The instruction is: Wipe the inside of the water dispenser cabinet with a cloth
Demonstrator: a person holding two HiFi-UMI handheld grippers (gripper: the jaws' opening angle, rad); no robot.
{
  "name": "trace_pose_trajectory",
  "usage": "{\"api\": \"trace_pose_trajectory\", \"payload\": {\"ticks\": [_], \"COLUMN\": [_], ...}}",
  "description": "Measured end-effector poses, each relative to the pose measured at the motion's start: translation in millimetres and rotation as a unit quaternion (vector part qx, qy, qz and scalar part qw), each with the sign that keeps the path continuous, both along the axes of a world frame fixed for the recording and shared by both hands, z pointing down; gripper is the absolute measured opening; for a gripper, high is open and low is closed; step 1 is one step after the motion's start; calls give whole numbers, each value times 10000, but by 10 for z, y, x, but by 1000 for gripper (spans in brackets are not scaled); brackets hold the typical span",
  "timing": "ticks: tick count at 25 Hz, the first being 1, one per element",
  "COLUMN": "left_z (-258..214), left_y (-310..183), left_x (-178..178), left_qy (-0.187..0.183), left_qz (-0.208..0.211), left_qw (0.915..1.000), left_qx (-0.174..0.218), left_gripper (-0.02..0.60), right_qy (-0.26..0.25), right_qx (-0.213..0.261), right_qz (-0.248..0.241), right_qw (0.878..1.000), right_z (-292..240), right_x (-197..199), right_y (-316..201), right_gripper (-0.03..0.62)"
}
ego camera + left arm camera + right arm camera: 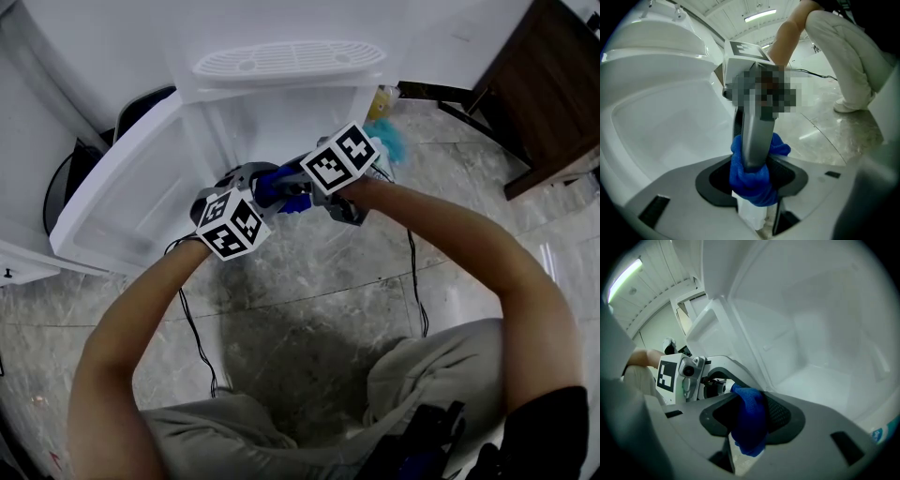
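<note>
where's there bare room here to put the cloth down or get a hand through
Free: the cabinet floor between its white walls, and the grey tiles between the open door and the knees. Crowded: the cabinet mouth, where left gripper and right gripper meet on the cloth.

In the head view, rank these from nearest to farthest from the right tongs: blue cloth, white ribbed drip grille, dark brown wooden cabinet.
1. The blue fabric cloth, between the right tongs.
2. The white ribbed plastic grille, above, at the picture's top.
3. The dark brown wooden cabinet, far right.
</note>
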State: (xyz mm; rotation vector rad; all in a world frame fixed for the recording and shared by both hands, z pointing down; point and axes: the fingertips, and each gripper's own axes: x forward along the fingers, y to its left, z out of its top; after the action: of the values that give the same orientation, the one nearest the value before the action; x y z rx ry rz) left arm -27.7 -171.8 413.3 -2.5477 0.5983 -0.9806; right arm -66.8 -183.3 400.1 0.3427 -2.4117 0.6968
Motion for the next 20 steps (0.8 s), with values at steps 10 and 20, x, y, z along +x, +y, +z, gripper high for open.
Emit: {"api": "trace_pose_trajectory", "payload": {"ticks": [10,20], "left_z": [94,117], "left_y": [-129,-76], "left_x": [-200,-270], "left_qy": [-137,49], "left_qz": [-342,-294], "left_qw": [9993,9983], "left_qx": [-116,-494], "left_gripper": [189,6], "right_qy": [696,770], "right_qx": [534,1209], "right_qz": [444,493], "right_qw": [9952,9884], "right_z": [128,140], "right_x": [445,278], "right_y": [-387,-659], "right_gripper": [104,103]}}
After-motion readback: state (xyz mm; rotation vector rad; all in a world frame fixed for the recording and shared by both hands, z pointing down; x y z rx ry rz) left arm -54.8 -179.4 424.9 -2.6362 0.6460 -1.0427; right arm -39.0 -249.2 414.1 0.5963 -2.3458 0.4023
